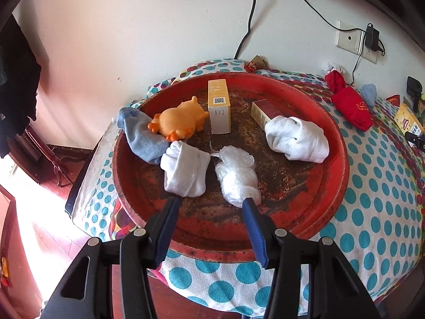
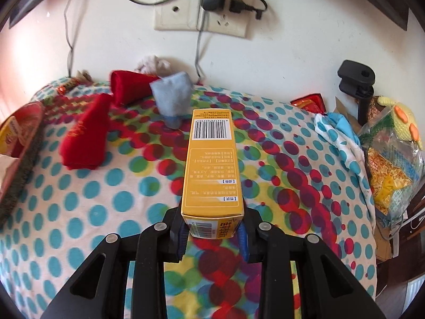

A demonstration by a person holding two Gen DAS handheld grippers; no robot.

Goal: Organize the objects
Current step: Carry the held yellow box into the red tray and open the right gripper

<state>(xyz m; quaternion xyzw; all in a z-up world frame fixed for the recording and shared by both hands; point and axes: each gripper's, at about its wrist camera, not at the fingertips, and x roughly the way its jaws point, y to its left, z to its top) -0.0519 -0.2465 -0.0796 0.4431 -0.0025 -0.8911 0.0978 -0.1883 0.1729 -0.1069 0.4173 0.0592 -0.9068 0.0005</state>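
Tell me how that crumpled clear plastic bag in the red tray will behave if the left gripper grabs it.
The plastic bag looks thin and crumpled, so it will probably squash flat and hang floppy. It seems very light. Its glossy film may slip between the pads of the open left gripper.

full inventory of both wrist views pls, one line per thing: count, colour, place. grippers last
tray: 1, red, worn, on the dotted cloth.
toy: 1, orange, tray's far left.
blue sock: 1, on the tray's left rim, beside the toy.
white sock bundles: 2, tray's middle left and right.
plastic bag: 1, clear, crumpled, tray's middle.
boxes in tray: 2, yellow upright; red-topped lying flat.
red socks: 2, on the cloth, right of the tray.
light blue sock: 1, on the cloth, by the wall.
cloth: 1, white with teal and red dots.
wall socket: 1, white, charger plugged in.
left gripper: open, empty, over the tray's near side.
right gripper: shut on held yellow box.
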